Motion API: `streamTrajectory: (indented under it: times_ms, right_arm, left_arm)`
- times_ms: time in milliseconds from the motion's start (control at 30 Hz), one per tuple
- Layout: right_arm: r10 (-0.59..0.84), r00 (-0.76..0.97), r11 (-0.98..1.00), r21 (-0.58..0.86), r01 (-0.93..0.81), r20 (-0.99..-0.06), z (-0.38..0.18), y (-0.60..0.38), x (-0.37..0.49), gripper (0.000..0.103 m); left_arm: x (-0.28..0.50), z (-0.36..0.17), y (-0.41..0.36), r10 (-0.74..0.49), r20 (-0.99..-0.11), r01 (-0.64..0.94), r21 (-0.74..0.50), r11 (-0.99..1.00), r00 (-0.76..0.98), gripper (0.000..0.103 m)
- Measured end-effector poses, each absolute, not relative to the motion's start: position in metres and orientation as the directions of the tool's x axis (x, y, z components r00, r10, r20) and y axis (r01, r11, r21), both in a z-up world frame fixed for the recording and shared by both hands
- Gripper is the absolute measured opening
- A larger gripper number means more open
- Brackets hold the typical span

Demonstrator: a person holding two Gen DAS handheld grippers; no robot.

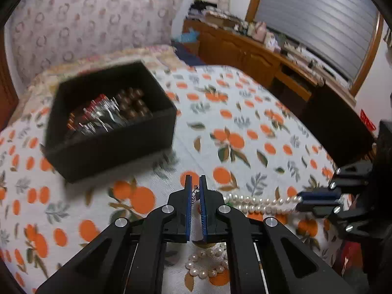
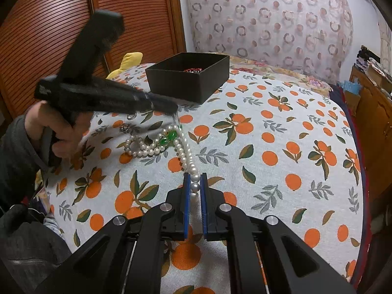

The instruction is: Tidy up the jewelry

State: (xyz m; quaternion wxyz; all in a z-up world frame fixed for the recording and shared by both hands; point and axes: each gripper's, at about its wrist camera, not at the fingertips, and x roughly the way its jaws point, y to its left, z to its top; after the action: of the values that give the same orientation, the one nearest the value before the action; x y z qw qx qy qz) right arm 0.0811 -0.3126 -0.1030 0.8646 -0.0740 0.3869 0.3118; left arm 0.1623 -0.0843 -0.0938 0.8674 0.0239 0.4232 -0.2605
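A white pearl necklace (image 1: 259, 202) is stretched above the orange-print bedspread (image 1: 245, 112) between both grippers. My left gripper (image 1: 195, 183) is shut on its small metal clasp chain (image 1: 194, 193). My right gripper (image 2: 195, 180) is shut on the necklace's other end, with pearls (image 2: 195, 178) between its blue pads; it also shows in the left wrist view (image 1: 303, 199). The left gripper (image 2: 171, 107) shows blurred in the right wrist view. A pearl bracelet (image 2: 140, 148) and a green bead piece (image 2: 169, 137) lie on the bed. A black box (image 1: 110, 120) holds beaded jewelry.
A small ring (image 2: 131, 116) and a metal bead (image 2: 124, 128) lie near the bracelet. The black box (image 2: 188, 76) stands at the far side of the bed. A wooden dresser (image 1: 257, 54) runs along the right wall, and a yellow plush (image 2: 127, 63) lies by the wooden doors.
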Motion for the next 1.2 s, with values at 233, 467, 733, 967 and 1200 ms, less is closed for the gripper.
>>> streamTrajectory:
  times_ms: [233, 467, 733, 967, 1200]
  right_arm:
    - [0.492, 0.506, 0.786, 0.112, -0.608, -0.709, -0.098, -0.309, 0.078, 0.009]
    - [0.495, 0.539, 0.791, 0.097, -0.604, -0.681, -0.08, -0.306, 0.081, 0.009]
    - [0.499, 0.574, 0.793, 0.074, -0.605, -0.65, -0.06, -0.297, 0.087, 0.009]
    - [0.496, 0.589, 0.802, 0.077, -0.592, -0.638, -0.051, -0.303, 0.092, 0.009]
    - [0.499, 0.584, 0.801, 0.085, -0.592, -0.641, -0.053, -0.305, 0.093, 0.009]
  left_arm:
    - [0.156, -0.059, -0.07, -0.418, -0.68, 0.441, -0.153, 0.884, 0.602, 0.005]
    - [0.146, -0.028, -0.055, -0.423, -0.623, 0.428, -0.153, 0.891, 0.657, 0.0]
    - [0.145, -0.031, -0.05, -0.396, -0.654, 0.424, -0.125, 0.897, 0.645, 0.0]
    - [0.16, -0.078, -0.064, -0.321, -0.752, 0.461, -0.025, 0.887, 0.576, 0.033]
    - [0.175, -0.107, -0.072, -0.251, -0.805, 0.49, 0.057, 0.87, 0.538, 0.033]
